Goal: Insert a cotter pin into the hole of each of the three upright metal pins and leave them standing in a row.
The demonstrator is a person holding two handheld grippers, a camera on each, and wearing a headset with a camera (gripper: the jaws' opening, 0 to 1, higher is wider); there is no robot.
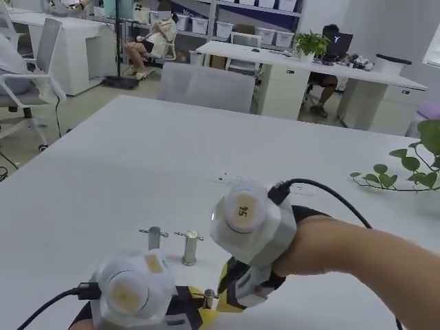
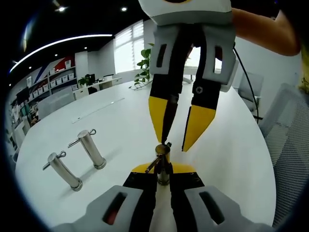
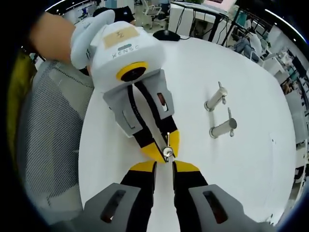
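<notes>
Left gripper (image 2: 163,170): sitting nearest the lens and clenching the third pin, its jaws closing low on the shank just above the base.
Third pin (image 2: 163,157): standing upright on the table inside that grip. It is probably solid steel, stiff, smooth and a little slippery, with a small foot that tips easily. A low hold like this one is leaving the cross-hole at the top free.
Cotter pin (image 2: 152,164): showing as thin wire poking out beside the top of the third pin. Whether it is passing fully through the hole cannot be told. It is likely light and springy, best pinched at its looped head and pushed straight so the legs are not bending.
Right gripper (image 2: 175,144): hanging directly above the third pin and pointing down at it. Its yellow tips are parted, one of them hovering just at the pin's top, and it appears to be gripping nothing.
Forearm (image 1: 357,254): reaching in from the right of the third pin, with the wrist bending to aim that gripper steeply downward.
Finished pins (image 2: 91,149) (image 2: 64,170): standing upright near the third pin but apart from it, each carrying its own wire through the top.
Table (image 2: 231,145): spreading white and bare around the third pin.
</notes>
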